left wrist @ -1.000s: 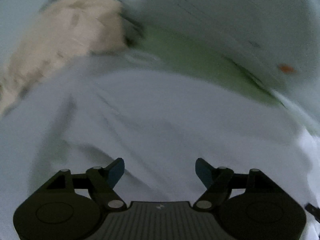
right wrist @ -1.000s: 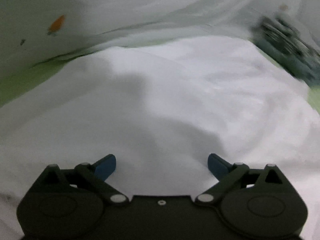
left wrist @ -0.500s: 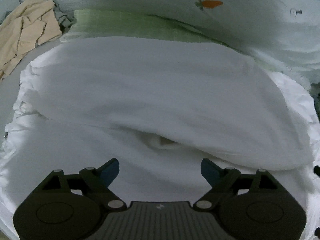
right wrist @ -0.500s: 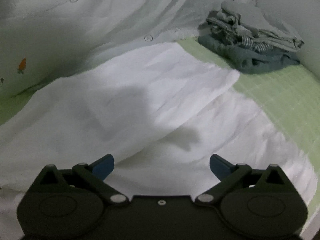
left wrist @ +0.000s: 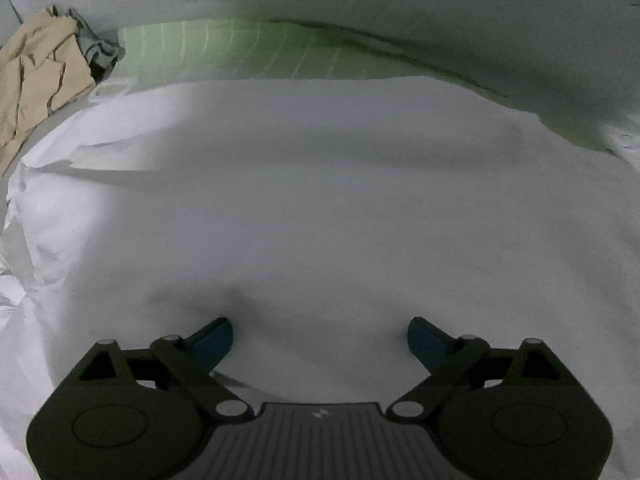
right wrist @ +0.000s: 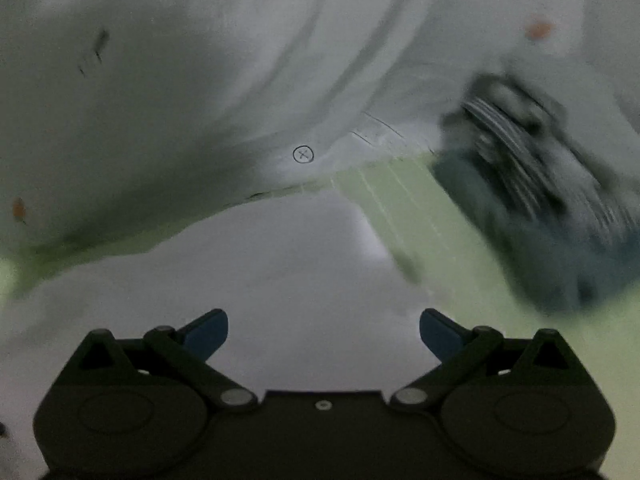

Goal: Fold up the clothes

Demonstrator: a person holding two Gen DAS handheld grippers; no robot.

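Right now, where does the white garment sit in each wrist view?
Left wrist: the white garment fills the middle and bottom, under the open left tongs.
Right wrist: it is bottom centre and left, below the open right tongs.
Shared landmark: the green checked sheet beyond it.

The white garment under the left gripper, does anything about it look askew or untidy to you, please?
Mostly not: the white garment lies fairly smooth on the green sheet. Only its left edge looks off, crumpled and ruffled with a loose flap sticking out. The left gripper hangs open over it, gripping nothing.
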